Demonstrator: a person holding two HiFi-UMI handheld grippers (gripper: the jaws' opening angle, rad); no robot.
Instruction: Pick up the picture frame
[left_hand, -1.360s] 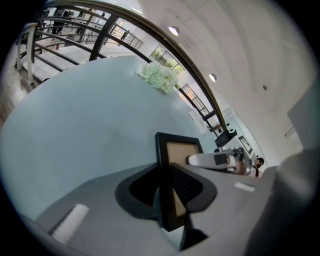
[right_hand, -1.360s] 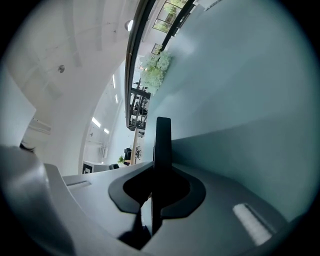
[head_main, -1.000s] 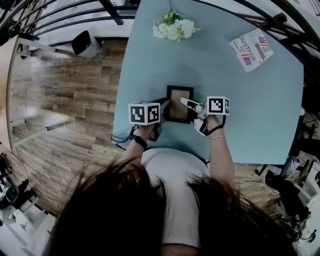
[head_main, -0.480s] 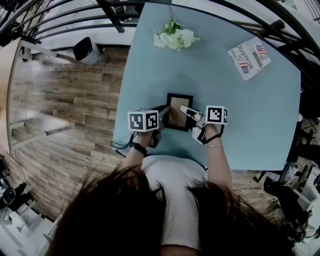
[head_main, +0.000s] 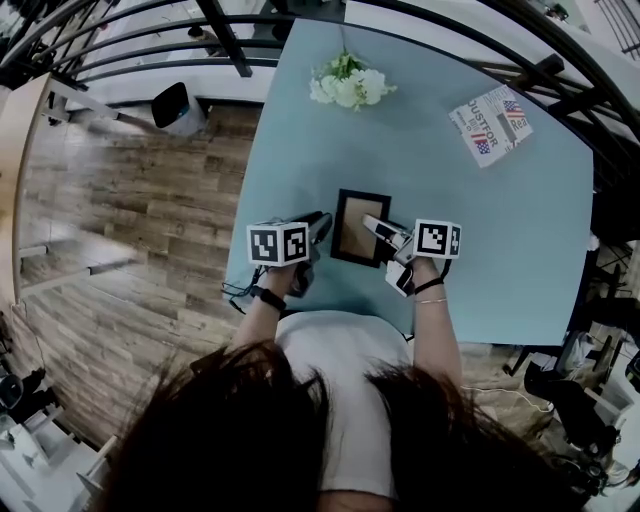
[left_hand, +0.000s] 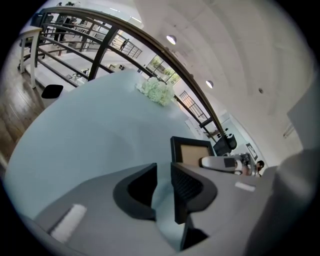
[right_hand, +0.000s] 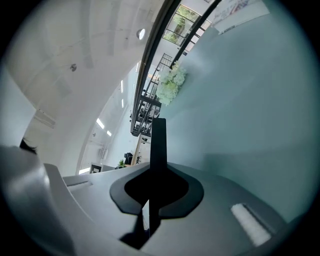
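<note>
While right hand-held gripper (head_main: 370, 222) clamps picture frame (head_main: 350, 226); left hand-held gripper (head_main: 322, 219) narrowly parted | flowers (head_main: 350, 85) beyond

right gripper (right_hand: 152, 194) clamps the picture frame (right_hand: 158, 141) edge-on.

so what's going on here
A person works two handheld grippers over a light blue table. The right gripper is shut on the right edge of the picture frame. The left gripper sits just left of the frame, jaws slightly apart and empty. Whether the frame is off the table is unclear.
</note>
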